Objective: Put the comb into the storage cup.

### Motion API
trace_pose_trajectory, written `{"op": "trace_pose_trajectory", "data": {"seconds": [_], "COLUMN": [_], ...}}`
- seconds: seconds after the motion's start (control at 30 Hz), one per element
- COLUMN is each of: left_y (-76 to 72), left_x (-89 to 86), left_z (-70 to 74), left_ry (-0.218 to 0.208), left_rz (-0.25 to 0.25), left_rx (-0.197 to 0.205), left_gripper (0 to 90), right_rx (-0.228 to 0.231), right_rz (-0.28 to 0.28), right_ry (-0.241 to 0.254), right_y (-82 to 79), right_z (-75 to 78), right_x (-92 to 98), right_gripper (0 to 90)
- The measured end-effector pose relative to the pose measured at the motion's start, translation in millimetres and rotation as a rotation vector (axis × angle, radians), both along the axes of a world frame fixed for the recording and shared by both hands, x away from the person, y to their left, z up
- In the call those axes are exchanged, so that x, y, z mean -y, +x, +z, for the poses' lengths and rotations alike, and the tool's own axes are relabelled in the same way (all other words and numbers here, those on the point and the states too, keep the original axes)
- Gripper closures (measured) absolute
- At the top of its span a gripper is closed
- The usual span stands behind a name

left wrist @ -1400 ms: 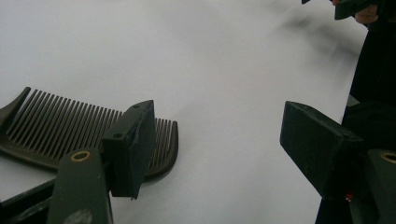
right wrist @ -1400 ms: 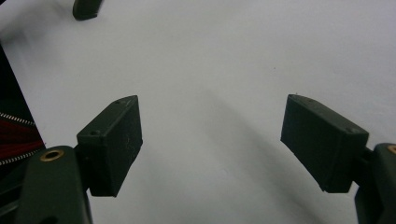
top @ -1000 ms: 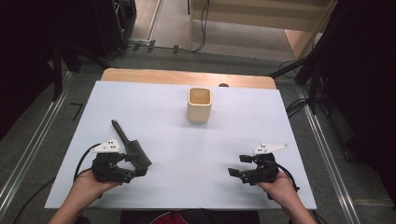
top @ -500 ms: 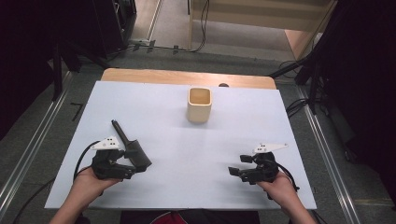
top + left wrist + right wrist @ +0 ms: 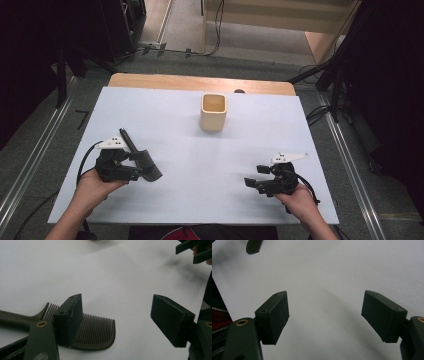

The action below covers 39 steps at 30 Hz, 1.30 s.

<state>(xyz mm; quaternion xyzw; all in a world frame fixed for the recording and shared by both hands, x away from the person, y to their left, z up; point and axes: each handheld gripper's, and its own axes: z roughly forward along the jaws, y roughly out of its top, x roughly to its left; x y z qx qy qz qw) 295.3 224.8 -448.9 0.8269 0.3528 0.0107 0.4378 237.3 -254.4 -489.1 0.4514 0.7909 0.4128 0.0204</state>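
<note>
A dark comb [image 5: 96, 331] lies flat on the white table [image 5: 210, 165] at the near left, its thin handle [image 5: 126, 139] pointing away. My left gripper [image 5: 116, 315] is open at the comb's toothed end. One jaw rests over the teeth near the handle and the other stands apart over bare table. At the near right, my right gripper [image 5: 324, 305] is open with nothing between its jaws, just above the table. In the high view the left gripper [image 5: 134, 167] and the right gripper [image 5: 254, 175] face each other.
A square beige cup [image 5: 213, 112] stands upright at the middle back of the table. A bare wooden strip [image 5: 200, 82] runs along the far edge. The comb's end [image 5: 253, 246] shows far off in the right gripper view.
My left gripper has edged slightly left and away beside the comb. The comb, the cup and the right gripper have stayed where they were.
</note>
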Motion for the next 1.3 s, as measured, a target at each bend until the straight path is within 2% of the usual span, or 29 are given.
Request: {"op": "trace_pose_trajectory", "data": {"seconds": [0.13,0.2,0.43,0.7,0.87,1.0,1.13,1.23,1.3], "left_y": [6.7,13.4,24.0,37.5,50.0,62.2,69.8,74.8,82.3], "left_x": [-0.7,-1.4,0.4,0.4,0.1,-1.0,-2.5,-2.1,-1.8], "left_z": [3.5,6.1,9.8,17.9,23.1,25.0,25.4,25.7,27.3], "left_ry": [0.003,-0.005,-0.007,0.02,0.012,0.016,0.027,0.038,0.04], "left_rz": [-0.01,-0.014,-0.018,-0.013,-0.012,0.001,0.007,0.012,0.004], "left_rx": [-0.002,-0.021,-0.047,-0.039,-0.037,-0.054,-0.048,-0.018,-0.019], "left_gripper": [24.7,24.8,25.1,27.2,27.6,27.6,27.9,28.9,29.2], "right_rx": [-0.002,-0.001,-0.002,0.001,0.0,0.001,-0.001,-0.001,-0.001], "right_rz": [-0.008,-0.009,-0.015,-0.01,-0.011,-0.011,-0.013,-0.012,-0.011], "right_ry": [-0.002,0.0,0.003,0.002,0.004,0.002,0.003,0.003,0.001], "right_y": [0.4,0.2,0.2,0.1,0.7,0.7,0.2,0.4,0.7], "right_z": [0.0,0.2,0.6,0.3,0.3,0.0,0.4,0.3,0.0], "right_x": [1.6,2.3,3.7,3.1,3.1,2.8,3.1,3.2,2.7], "right_gripper": [20.3,20.3,20.3,20.7,20.7,20.7,20.7,20.7,20.7]}}
